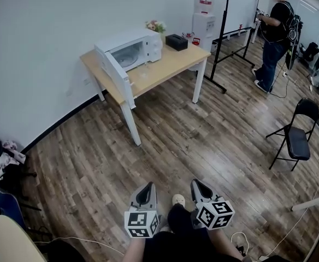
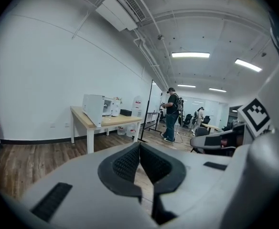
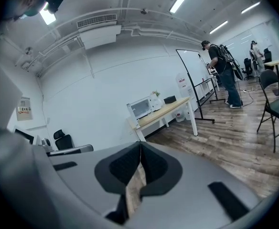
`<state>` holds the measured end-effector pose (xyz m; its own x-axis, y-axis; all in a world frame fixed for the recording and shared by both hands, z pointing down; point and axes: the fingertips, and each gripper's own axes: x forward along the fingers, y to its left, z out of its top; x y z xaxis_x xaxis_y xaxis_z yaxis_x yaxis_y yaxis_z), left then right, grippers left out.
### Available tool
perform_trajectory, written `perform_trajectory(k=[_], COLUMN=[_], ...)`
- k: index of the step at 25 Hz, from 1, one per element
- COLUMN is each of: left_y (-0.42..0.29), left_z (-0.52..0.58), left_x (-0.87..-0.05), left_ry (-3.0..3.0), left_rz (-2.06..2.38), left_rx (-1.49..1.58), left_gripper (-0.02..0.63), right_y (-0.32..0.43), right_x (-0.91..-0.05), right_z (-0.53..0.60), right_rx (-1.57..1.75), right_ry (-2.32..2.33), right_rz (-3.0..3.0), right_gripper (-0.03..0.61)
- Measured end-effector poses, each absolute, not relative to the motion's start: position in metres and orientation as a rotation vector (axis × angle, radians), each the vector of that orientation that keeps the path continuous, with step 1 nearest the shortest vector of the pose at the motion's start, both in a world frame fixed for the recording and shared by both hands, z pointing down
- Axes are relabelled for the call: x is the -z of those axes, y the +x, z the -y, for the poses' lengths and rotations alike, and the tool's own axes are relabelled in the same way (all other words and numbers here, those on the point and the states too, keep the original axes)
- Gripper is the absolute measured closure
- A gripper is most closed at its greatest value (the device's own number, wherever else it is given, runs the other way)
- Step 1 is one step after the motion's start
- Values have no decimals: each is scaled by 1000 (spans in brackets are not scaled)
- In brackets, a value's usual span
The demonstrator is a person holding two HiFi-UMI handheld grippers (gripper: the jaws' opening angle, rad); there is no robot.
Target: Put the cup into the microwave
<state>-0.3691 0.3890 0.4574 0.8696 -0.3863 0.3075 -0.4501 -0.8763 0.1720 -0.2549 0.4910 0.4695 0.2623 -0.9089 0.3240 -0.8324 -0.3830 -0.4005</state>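
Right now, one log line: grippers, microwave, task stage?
left gripper: shut, empty | right gripper: shut, empty | microwave: on table, door open, across the floor | stage: nothing picked up

White, pale wood, brown planks.
White microwave (image 1: 148, 40); table (image 1: 173, 61) with pale wood top and white legs; floor (image 1: 203, 135) of streaky brown planks; white wall (image 1: 50, 26); black chair (image 1: 298, 141); black box (image 1: 176, 41).
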Motion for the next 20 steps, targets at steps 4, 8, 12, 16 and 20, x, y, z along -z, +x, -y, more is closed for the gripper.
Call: perform_trajectory(k=[4, 8, 12, 16, 20], left_y=[-350, -326, -301, -279, -262], left_z=[-369, -350, -333, -317, -306], left_x=[-462, -469, -471, -470, -467], left_ry=[2784, 2770, 2772, 2782, 2782], left_rz=[647, 649, 645, 643, 638], left_rx=[-394, -405, -405, -394, -369], left_gripper=[608, 609, 607, 609, 607], right_y=[-233, -211, -187, -166, -152], right_x=[-473, -478, -483, -484, -484], right_z=[-471, -452, -434, -415, -399], right_rx=[789, 808, 832, 834, 846], right_ry=[-2370, -2366, -2351, -2341, -2320], right_rz=[-1654, -1663, -1662, -1679, -1702], right_gripper=[586, 585, 585, 585, 586])
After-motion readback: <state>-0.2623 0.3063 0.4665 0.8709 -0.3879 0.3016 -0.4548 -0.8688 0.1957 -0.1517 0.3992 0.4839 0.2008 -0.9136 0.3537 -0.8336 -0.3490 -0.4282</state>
